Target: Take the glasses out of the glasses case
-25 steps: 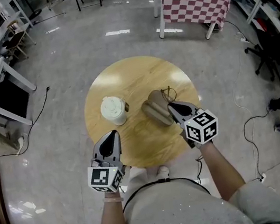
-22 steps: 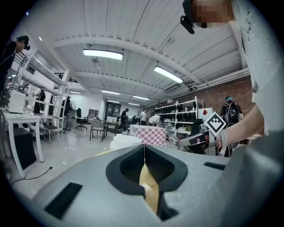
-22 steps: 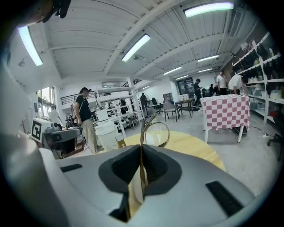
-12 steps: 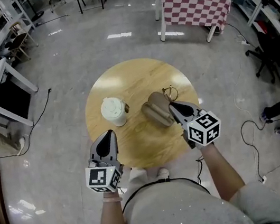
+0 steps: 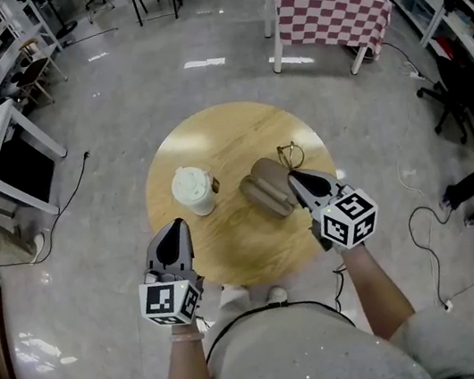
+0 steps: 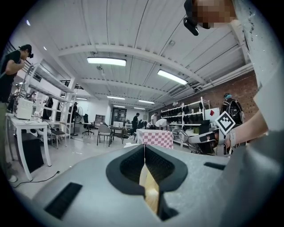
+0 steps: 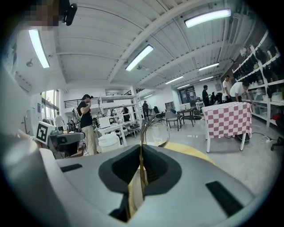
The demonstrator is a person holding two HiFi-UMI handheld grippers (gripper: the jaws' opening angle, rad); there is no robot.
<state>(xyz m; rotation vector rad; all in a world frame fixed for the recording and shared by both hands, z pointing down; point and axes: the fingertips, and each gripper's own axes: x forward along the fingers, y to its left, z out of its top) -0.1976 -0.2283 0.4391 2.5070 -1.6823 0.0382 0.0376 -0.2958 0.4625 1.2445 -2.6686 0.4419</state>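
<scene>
The brown glasses case (image 5: 264,190) lies open on the round wooden table (image 5: 227,131), right of its middle. The thin gold-rimmed glasses (image 5: 290,155) hang just above the table beside the case's far right end. My right gripper (image 5: 293,177) is shut on their frame. In the right gripper view the gold wire frame (image 7: 153,128) rises from between the closed jaws of that right gripper (image 7: 141,153), one lens showing beyond the tips. My left gripper (image 5: 177,225) hovers at the table's near left edge, shut with nothing in it; the left gripper (image 6: 144,150) points level across the room.
A white lidded cup (image 5: 193,188) stands on the table left of the case. A checkered-cloth table (image 5: 326,0) stands far right, a desk with a monitor (image 5: 10,165) at the left. Cables (image 5: 423,215) trail on the floor at the right. People stand in the background.
My right gripper has risen a little with the glasses in it, away from the case. The left gripper has stayed about where it was.
</scene>
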